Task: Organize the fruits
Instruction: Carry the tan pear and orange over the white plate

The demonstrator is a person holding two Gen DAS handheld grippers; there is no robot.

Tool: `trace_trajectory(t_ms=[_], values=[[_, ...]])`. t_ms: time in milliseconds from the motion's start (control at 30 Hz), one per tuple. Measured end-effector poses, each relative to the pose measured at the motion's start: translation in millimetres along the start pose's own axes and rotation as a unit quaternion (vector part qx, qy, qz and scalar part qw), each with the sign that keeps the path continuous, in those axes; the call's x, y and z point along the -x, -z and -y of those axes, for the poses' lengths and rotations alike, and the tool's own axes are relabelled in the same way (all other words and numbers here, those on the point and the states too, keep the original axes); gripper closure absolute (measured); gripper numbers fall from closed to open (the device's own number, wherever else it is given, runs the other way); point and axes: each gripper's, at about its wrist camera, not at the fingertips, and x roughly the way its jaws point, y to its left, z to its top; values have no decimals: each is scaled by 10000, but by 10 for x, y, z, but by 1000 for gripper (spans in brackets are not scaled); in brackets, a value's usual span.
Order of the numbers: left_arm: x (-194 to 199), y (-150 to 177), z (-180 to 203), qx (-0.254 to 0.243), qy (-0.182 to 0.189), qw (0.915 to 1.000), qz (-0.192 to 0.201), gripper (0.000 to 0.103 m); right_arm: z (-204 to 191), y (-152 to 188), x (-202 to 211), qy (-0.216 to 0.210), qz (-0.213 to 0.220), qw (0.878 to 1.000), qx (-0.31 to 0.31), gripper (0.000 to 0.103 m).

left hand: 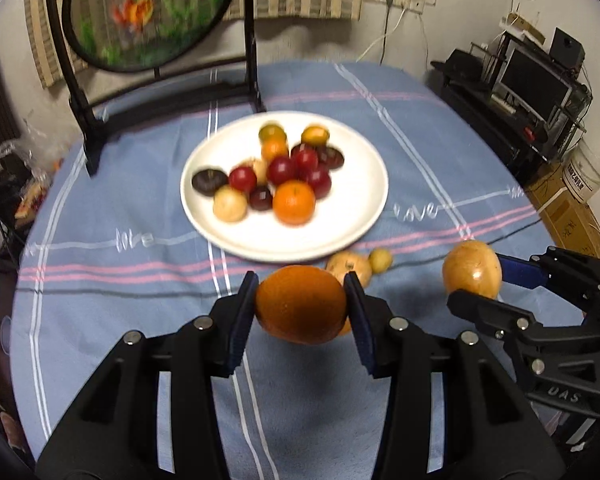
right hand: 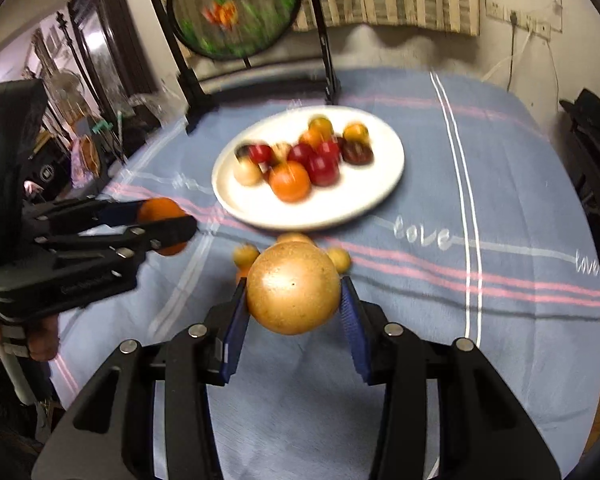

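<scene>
Left gripper: clamped on an orange, one blue pad on each flank, fruit lifted clear of the tablecloth!
Orange's axis: slightly wider than tall, its long side running straight across from pad to pad; I can't make out a stem end.
Right gripper: squeezing a golden-brown round fruit, pads on both sides, the fruit bulging forward past the fingertips.
Golden fruit's axis: close to a ball in the right wrist view, no clear pointing direction.
Relative to the plate: both held fruits hang just short of its near rim, the orange left, the golden one right.
Loose fruit: small yellowish pieces on the cloth just beside the plate's near rim; three show in the right wrist view.
On the plate: about a dozen, blurred. One large orange at the front, roughly five red ones, three dark ones, two pale ones, three small orange-yellow ones behind.
Behind the plate: one round painted screen on a black stand.
</scene>
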Motion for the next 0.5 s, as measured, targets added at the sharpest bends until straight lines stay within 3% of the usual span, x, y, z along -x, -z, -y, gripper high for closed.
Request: trace_trajectory(t_ms=[200,500], values=[[124,-167,38,-16,-22,9999,164,58,-103,-216,203,-74,306,9994,152,59],[51,-251,0,8,-67,9999,114,58,-93,-301,146,-118,289,9993,188,59]])
